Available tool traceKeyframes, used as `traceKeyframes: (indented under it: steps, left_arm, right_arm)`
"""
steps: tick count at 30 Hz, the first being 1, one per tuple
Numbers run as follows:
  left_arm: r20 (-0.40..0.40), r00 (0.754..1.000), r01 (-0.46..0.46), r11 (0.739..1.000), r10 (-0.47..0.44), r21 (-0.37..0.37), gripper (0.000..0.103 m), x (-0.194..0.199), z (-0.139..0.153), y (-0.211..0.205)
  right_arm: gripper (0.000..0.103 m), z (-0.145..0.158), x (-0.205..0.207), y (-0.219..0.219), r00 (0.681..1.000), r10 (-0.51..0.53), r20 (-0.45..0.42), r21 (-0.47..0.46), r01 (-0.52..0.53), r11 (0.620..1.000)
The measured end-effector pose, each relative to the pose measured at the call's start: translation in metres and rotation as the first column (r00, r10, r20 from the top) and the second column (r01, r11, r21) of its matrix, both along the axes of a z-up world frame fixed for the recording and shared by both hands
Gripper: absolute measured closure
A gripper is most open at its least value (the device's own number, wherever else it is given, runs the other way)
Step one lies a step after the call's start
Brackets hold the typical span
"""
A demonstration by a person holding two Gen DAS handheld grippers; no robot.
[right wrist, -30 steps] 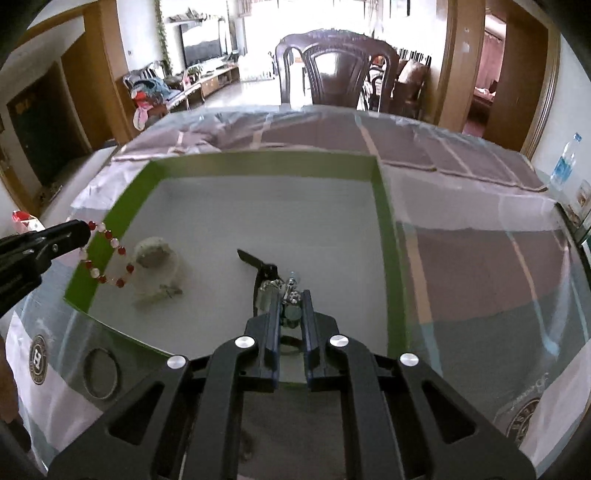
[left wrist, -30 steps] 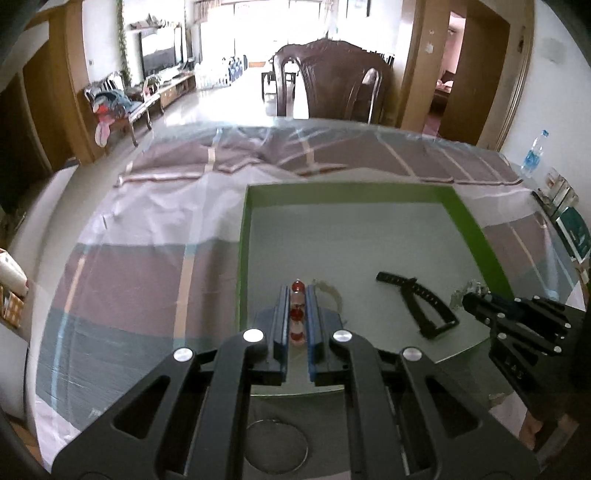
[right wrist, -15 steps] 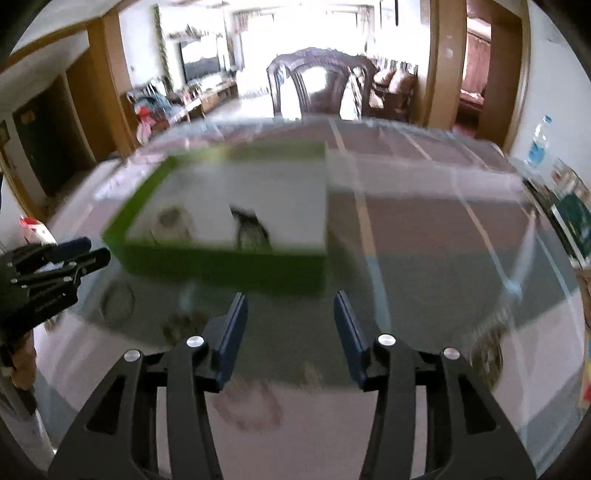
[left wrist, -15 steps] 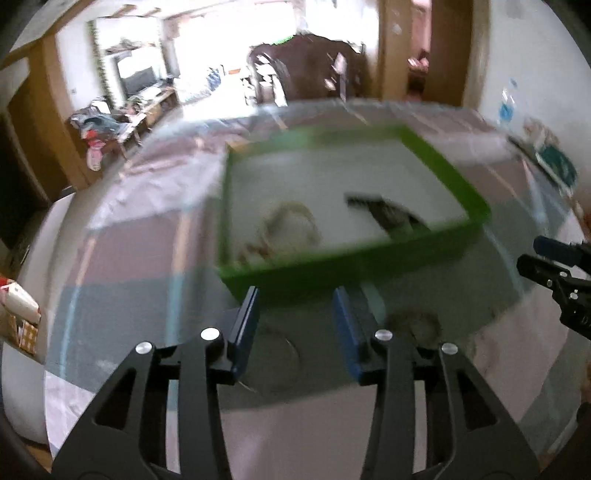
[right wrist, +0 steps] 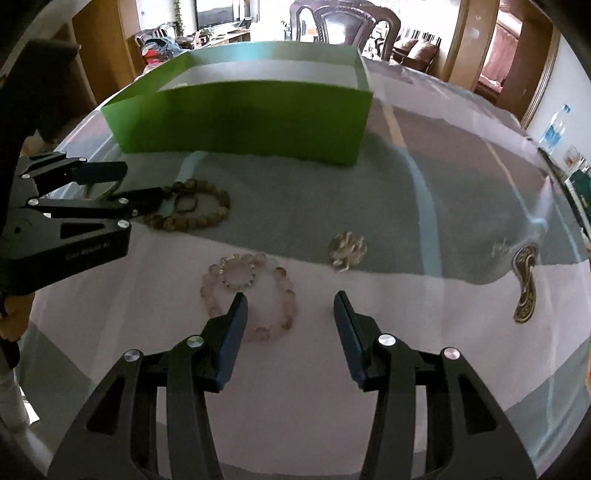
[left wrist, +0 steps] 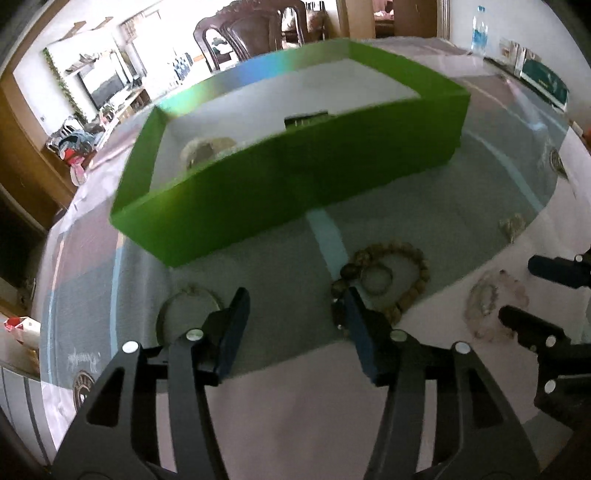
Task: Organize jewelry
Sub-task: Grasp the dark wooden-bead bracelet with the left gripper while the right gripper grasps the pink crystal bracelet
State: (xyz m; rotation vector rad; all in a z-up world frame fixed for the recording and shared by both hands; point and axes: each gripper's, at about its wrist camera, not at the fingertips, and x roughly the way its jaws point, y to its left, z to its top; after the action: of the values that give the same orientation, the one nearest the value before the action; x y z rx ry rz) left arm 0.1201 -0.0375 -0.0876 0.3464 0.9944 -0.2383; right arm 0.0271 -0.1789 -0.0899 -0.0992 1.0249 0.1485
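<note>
Daylight floods in from the far windows (left wrist: 258,22), blown out white in both my feeds. The green box (left wrist: 295,177) smears with motion blur in my left view, a rainbow glare streak along its far rim. The near bench (right wrist: 295,406) is evenly lit, shadows soft. Fisheye bends everything; the corners go black.

Dark wooden chair (right wrist: 345,18) (carved back), television (left wrist: 104,82), bright daylight behind
</note>
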Motion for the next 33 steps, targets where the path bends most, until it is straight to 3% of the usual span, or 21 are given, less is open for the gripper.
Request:
traceKeyframes:
  steps: [5,13,21,29,33]
  left_arm:
    - [-0.022,1.000,-0.003,1.000,0.002,-0.022,0.049,-0.017,-0.001,0.012]
    - [-0.060,0.998,0.005,0.997,-0.009,-0.071,0.044,-0.071,-0.001,0.031]
    - [-0.080,0.996,-0.055,0.989,0.044,-0.138,0.038,-0.076,-0.006,0.044]
    - [-0.068,0.995,-0.078,0.986,0.068,-0.146,0.033,-0.075,-0.007,0.046]
    - [-0.057,0.995,-0.086,0.987,0.078,-0.137,0.033,-0.077,-0.006,0.046]
  right_arm:
    - [0.047,0.002,-0.012,0.003,0.999,0.031,-0.009,0.042,-0.030,0.999]
    - [0.047,0.002,-0.037,-0.003,0.998,0.055,-0.012,0.128,-0.053,0.990]
    - [0.047,-0.002,-0.035,-0.007,1.000,-0.015,0.018,0.050,0.014,0.999]
    - [0.046,-0.005,-0.036,-0.009,0.996,-0.059,0.061,-0.022,0.060,0.998]
    - [0.046,-0.005,-0.036,-0.011,0.995,-0.074,0.061,-0.003,0.075,0.997]
